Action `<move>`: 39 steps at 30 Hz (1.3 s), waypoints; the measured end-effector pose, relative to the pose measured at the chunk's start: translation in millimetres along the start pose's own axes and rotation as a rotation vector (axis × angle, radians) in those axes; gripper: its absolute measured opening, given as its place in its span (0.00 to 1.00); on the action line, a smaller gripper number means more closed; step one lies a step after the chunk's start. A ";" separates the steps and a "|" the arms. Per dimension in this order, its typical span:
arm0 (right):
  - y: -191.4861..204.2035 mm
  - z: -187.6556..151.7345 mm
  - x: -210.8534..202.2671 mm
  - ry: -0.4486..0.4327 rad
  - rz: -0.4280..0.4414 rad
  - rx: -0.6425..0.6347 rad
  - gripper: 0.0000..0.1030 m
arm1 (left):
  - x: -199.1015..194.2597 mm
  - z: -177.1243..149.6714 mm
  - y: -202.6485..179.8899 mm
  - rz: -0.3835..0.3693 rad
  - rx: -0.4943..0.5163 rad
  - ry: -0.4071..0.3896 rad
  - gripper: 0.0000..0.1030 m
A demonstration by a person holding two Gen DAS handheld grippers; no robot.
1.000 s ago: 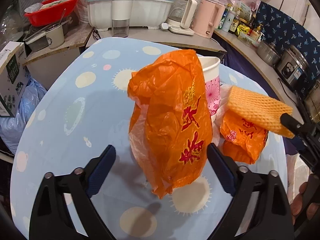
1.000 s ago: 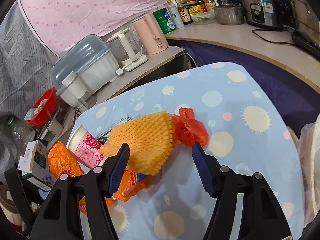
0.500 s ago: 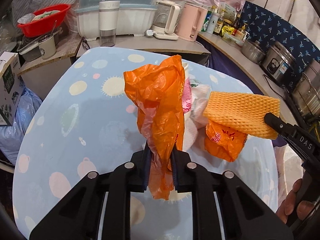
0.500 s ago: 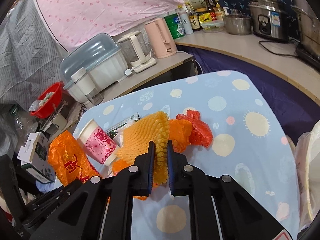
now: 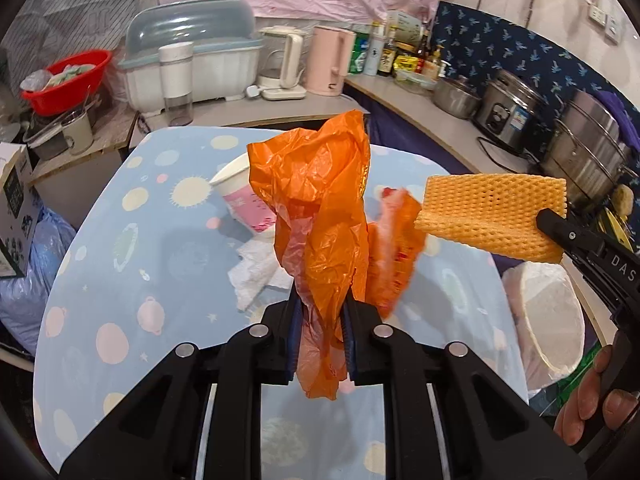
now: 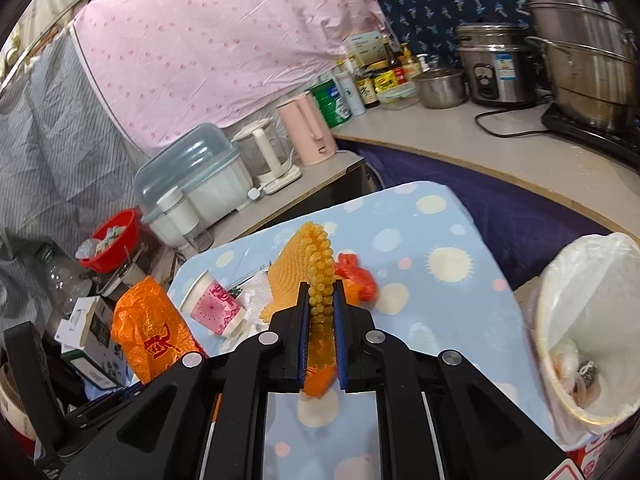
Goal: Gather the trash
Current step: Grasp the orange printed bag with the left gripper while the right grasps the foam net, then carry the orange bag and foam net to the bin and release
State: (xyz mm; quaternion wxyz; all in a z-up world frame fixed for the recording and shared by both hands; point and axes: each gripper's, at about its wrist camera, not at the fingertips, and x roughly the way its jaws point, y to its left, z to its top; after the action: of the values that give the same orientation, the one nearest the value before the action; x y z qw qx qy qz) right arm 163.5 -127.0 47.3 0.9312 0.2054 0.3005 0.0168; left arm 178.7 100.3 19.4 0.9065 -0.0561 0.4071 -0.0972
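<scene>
**Both tongs grip trash above the desk**

The desk [image 5: 100, 240], under a pale blue cloth printed with suns and planets, carries the remaining litter. Beside it stands a waste bin [image 6: 588, 320] lined with a white bag; the right wrist view looks into it and shows a few scraps at the bottom, while the left wrist view shows only its rim and liner.

The left tongs [image 5: 320, 334] are pressed together on a crumpled orange plastic bag [image 5: 320, 208], held up clear of the desk. From the right wrist view this bag shows red Chinese characters, too creased to read. The right tongs [image 6: 321, 334] pinch an orange foam fruit net [image 6: 312, 264], also lifted off the desk; the left wrist view shows it flat-on as a honeycombed pad. White letters "DAS" run along the right tongs' black arm in that view, with fingers [image 5: 588, 400] of a hand below.

On the desk lies a tipped pink-and-white paper cup [image 5: 244, 196], crumpled white tissue [image 5: 256, 272] beside it, and a knotted red-orange bag [image 6: 356, 280] behind the net. The red basin [image 5: 64, 80] on the side counter holds wrappers.
</scene>
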 end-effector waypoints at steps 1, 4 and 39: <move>-5.2 0.0 -6.3 -0.008 -0.004 0.008 0.10 | -4.1 -1.3 -6.7 -0.005 0.012 -0.005 0.16; -23.3 -1.2 -25.8 -0.028 -0.014 0.037 0.10 | -13.4 -5.2 -26.9 -0.017 0.048 -0.013 0.16; -242.7 -22.4 -164.2 -0.147 -0.344 0.240 0.10 | -5.5 -55.5 -296.9 -0.226 0.431 0.025 0.16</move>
State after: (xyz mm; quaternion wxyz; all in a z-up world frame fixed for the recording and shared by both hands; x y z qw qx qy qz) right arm -6.1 -366.1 26.3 0.9087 0.2611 0.2623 -0.1931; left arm 94.8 -189.1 40.3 0.8758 0.0947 0.3791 -0.2835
